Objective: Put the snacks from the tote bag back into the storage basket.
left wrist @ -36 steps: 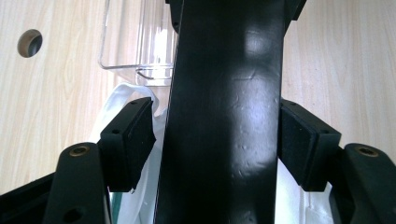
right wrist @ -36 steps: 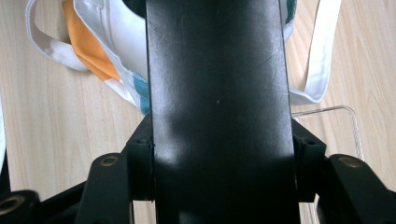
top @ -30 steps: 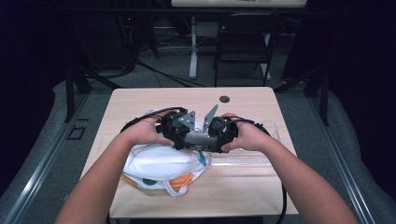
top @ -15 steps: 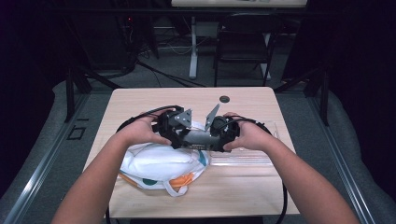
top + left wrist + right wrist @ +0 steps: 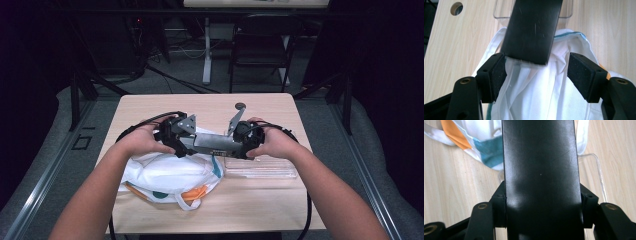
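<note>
the right gripper (image 5: 541, 220) clamps one end of a flat black bar (image 5: 540, 170). the left gripper (image 5: 536, 75) stands released, its pads either side of the bar's other end, above a white bag (image 5: 170, 172) on the table (image 5: 150, 107), beside a clear tray (image 5: 265, 167).

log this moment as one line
right hand-held gripper: shut on black bar | left hand-held gripper: open at bar's end | white bag: underneath on table
</note>
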Tool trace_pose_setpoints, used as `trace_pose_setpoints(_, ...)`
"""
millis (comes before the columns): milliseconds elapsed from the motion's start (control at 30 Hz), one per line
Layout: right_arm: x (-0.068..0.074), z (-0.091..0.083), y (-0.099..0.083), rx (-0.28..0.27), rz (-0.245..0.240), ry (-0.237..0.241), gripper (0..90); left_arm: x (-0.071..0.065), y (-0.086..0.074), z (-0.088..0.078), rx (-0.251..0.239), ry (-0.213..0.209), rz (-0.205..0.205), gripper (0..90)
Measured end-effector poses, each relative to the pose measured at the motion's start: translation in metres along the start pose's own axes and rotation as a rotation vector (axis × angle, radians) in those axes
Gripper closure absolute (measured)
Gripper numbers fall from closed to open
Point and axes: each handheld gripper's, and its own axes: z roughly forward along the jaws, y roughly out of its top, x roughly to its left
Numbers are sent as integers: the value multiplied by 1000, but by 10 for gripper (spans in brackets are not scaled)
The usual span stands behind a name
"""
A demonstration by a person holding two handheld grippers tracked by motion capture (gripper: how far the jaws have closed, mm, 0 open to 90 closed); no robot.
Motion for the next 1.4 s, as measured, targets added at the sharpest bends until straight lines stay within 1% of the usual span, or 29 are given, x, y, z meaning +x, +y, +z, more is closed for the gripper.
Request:
trace_pose_setpoints(100,-4,-2,-5,10,2,-10,413,0,-4,0,3,2,-8,314)
trace_pose_setpoints(233,-7,-2,-11,7,19,-16,413,1,-11,0,2,2,-25,316)
trace_pose_setpoints(267,-8,-3,-12,13,13,-18,414,1,-13,0,2,3,-28,316)
trace_pose_setpoints(300,-9,-3,-14,15,15,-21,413,1,-14,0,10,1,-31,317)
trace_pose_setpoints(400,-11,-5,-17,20,21,-29,413,1,-19,1,15,3,-39,318)
trace_pose_setpoints(600,-17,-7,-26,9,45,-36,413,2,-25,0,15,5,-52,318)
trace_pose_setpoints(633,-18,-8,-28,18,47,-41,413,2,-27,0,17,4,-56,319)
trace_pose_setpoints(700,-20,-9,-31,15,48,-41,413,2,-29,1,14,5,-62,320)
trace_pose_setpoints(800,-23,-10,-36,15,56,-52,413,2,-32,2,17,3,-70,321)
trace_pose_setpoints(833,-23,-12,-37,27,58,-58,413,2,-32,2,17,3,-70,321)
trace_pose_setpoints(900,-25,-12,-40,22,62,-64,413,2,-34,3,19,2,-73,322)
trace_pose_setpoints(1100,-30,-14,-49,19,81,-74,413,2,-37,4,24,2,-78,323)
trace_pose_setpoints(1233,-34,-16,-56,28,90,-80,414,2,-38,4,26,1,-82,323)
trace_pose_setpoints(1367,-38,-16,-64,16,110,-84,414,1,-40,6,28,-2,-86,323)
trace_pose_setpoints(1400,-39,-16,-66,25,113,-85,413,1,-40,6,28,-2,-86,323)
